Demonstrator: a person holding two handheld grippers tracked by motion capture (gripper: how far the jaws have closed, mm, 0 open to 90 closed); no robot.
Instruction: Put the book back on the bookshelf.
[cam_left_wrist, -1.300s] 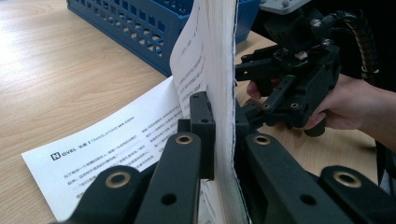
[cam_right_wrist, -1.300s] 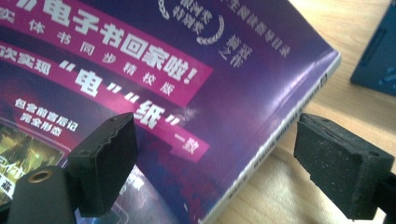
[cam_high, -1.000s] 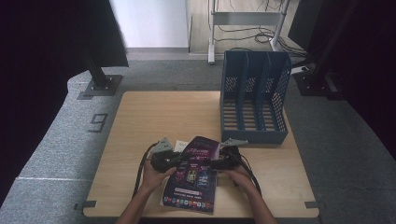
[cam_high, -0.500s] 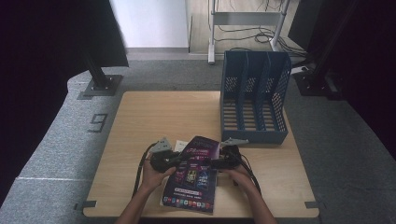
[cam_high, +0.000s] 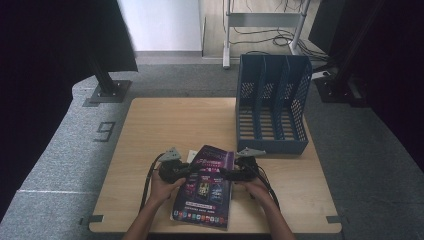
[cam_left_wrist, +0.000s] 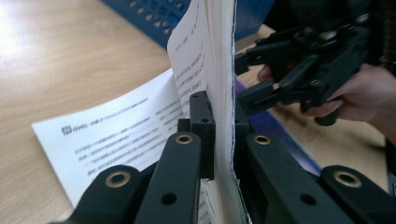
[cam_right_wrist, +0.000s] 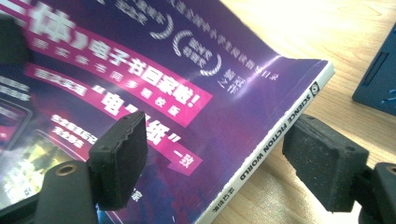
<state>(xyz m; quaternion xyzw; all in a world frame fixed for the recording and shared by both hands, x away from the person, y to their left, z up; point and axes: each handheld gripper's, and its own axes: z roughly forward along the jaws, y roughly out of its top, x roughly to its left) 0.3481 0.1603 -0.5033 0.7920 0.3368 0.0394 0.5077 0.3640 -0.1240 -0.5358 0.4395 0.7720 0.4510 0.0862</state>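
The high view looks down on the table (cam_high: 150, 125) from above; both gripper views sit close, sharing the magazine (cam_high: 205, 187) (cam_left_wrist: 219, 70) (cam_right_wrist: 154, 93) (purple cover).

Dim, dark towards nine and three o'clock from above; bright glare on the table (cam_left_wrist: 56, 42) at eleven o'clock; near jaws soft; sheen across the magazine cover (cam_right_wrist: 261, 60).

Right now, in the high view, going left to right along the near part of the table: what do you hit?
Left gripper, shut on the page edge → purple glossy magazine → right gripper, jaws just closing around the spine, pads not yet pressing it → blue plastic three-slot file rack, farther back and right.
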